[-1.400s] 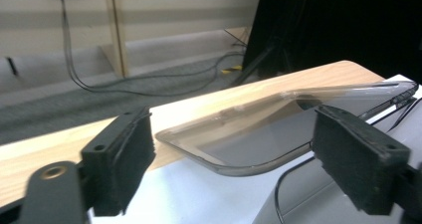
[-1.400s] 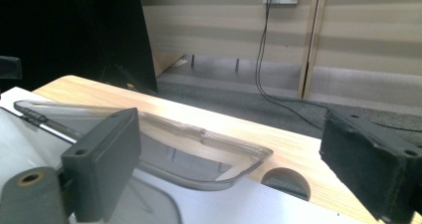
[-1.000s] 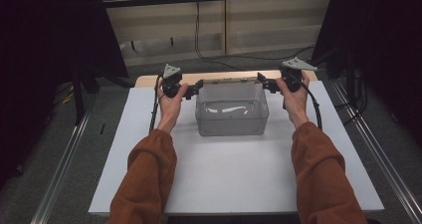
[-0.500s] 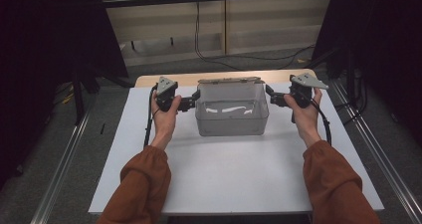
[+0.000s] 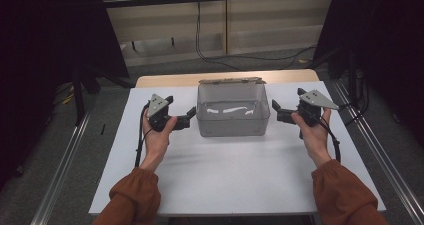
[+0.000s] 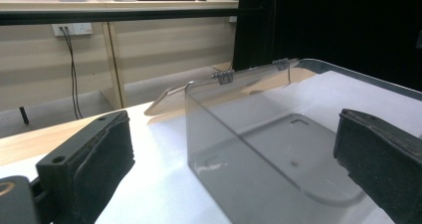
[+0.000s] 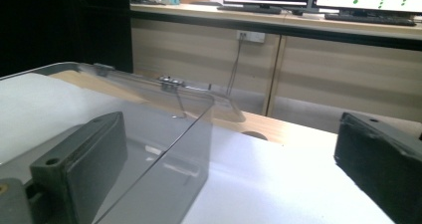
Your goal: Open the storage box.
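Clear plastic box (image 5: 233, 112) standing upright at the middle of the white worktop (image 5: 235, 175), toward its far edge, open at the top, with its hinged lid (image 5: 231, 80) folded back behind the rear wall and lying out over the bare wooden strip beyond the white sheet. Nothing visible inside apart from reflections on the floor of the box. Seen from the left gripper view as a near corner and transparent walls (image 6: 259, 149), hinges along the far rim; seen from the right gripper view as a see-through wall (image 7: 164, 149) with the lid sloping away behind it. Left hand-held gripper (image 5: 189, 118) just beside the box's left wall, close but apart from it, jaws spread wide and holding nothing, pointing toward the box; in its own view the two black jaws stand far apart with the box corner between them farther off. Right hand-held gripper (image 5: 278, 111) just beside the right wall, likewise apart, jaws spread wide and empty, aimed at the box; box wall partly in front of its left jaw in its own view. Both held low over the worktop by a person's hands, orange sleeves (image 5: 135, 197) entering from the near edge, a cable trailing from each. Beyond the worktop, pale cabinets (image 5: 210, 20) with a wall socket and hanging cables.
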Available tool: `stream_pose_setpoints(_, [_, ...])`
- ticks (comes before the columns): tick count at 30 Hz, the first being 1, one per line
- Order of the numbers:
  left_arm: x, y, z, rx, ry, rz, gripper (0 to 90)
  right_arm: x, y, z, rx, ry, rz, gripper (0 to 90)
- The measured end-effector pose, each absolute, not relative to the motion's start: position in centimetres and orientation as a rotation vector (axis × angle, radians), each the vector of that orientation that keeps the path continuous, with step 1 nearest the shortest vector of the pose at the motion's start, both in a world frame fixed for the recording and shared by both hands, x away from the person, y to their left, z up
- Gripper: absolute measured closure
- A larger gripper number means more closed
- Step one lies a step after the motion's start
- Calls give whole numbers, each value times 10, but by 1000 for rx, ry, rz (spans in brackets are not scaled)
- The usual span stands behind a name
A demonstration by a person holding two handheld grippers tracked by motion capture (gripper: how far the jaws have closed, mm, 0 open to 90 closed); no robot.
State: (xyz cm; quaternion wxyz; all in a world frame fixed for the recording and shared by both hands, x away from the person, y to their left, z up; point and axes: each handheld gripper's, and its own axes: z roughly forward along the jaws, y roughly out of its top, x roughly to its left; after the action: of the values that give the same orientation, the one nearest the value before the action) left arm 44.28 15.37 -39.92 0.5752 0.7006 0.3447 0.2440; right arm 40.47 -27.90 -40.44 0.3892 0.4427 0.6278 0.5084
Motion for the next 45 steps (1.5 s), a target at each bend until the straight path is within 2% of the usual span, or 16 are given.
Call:
stream_pose_setpoints(9, [413,173,-410,1578,832,617,20,370,-284,-410,1156,1556,1318,7])
stream_pose_setpoints(21, [375,188,-418,1593,855,610,23,325,-294,-423,1163,1528,1303,9])
stream_pose_setpoints(36, [329,209,-431,1575,911,680,34,266,-308,-433,1173,1509,1253,7])
stream_pose_setpoints(45, [316,220,-434,1549,944,681,33,252,-306,-437,1152,1509,1248,8])
